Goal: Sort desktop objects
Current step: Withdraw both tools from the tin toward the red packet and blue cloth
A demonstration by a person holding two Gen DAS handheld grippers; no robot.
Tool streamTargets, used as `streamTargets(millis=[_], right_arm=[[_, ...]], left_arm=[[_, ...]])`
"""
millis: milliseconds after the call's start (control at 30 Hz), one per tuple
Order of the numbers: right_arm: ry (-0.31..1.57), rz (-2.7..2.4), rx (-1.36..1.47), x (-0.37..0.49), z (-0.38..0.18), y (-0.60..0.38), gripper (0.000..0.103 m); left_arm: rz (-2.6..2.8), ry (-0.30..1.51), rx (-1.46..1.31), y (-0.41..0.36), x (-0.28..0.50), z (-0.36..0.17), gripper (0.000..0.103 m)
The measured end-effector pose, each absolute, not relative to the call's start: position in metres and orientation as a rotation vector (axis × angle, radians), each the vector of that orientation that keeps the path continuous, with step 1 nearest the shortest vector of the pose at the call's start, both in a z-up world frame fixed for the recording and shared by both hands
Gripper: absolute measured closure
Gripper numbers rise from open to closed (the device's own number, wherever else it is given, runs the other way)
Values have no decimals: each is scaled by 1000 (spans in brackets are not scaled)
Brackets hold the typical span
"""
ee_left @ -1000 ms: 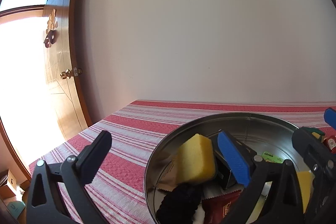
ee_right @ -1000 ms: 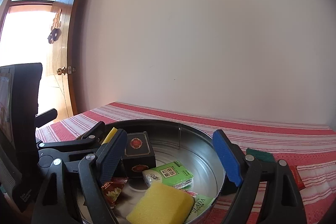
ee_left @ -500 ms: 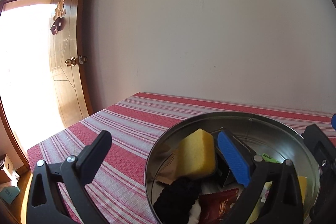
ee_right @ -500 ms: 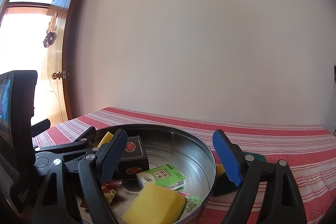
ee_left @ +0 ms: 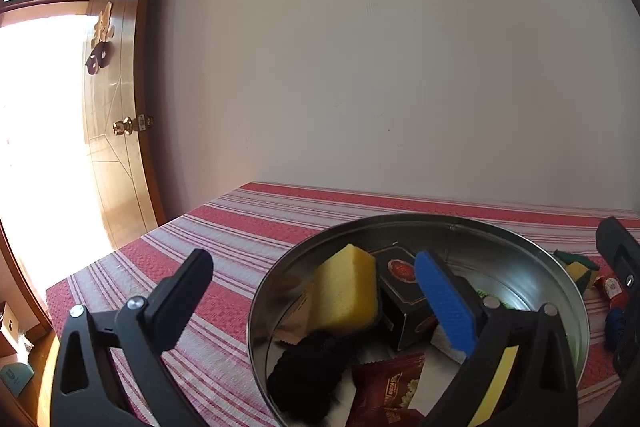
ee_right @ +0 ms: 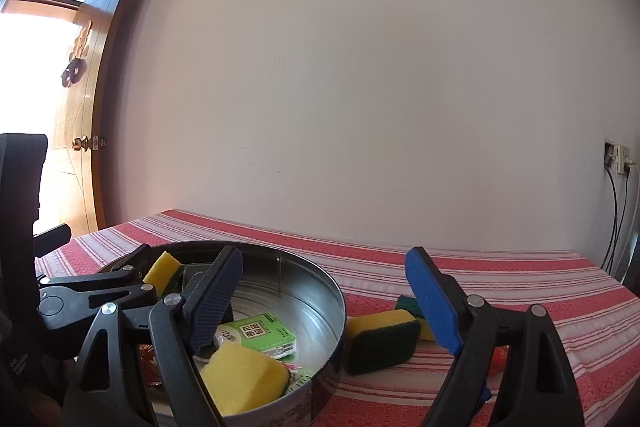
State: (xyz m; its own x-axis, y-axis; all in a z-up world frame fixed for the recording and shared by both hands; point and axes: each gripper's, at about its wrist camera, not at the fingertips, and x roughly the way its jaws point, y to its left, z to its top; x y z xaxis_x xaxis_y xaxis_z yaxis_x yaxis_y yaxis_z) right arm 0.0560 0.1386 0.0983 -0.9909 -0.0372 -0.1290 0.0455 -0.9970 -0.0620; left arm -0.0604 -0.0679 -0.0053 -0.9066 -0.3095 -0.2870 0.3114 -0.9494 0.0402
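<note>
Door (ee_left: 116, 131) open at far left. Left gripper (ee_left: 312, 287) wide, holding nothing, straddling rim of metal tin (ee_left: 520, 227); sponges, packets, black box inside. Right gripper (ee_right: 324, 303) wide, holding nothing. 2 sponges (ee_right: 380, 341) on striped cloth (ee_right: 520, 275) right of tin.

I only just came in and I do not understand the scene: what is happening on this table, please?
A person is sorting small things into a round metal tin on a striped tablecloth, with a gripper in each hand. The tin already holds yellow sponges, a dark box, a green packet and a red snack packet. The left gripper and right gripper are both open and hold nothing. A green-backed sponge lies outside the tin, between the right gripper's fingers.
</note>
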Motion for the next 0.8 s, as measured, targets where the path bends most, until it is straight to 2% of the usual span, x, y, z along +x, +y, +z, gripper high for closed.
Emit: streamTargets(millis=[333, 500, 800], right_arm=[[-30, -3213, 244, 54, 98, 192, 18], [-23, -3272, 274, 56, 97, 211, 18], [-211, -3328, 418, 58, 88, 263, 18]], left_arm=[[-2850, 0, 420, -48, -54, -5, 0], [-2897, -46, 405, -31, -48, -3, 0], [-3000, -195, 364, 8, -37, 0, 0]])
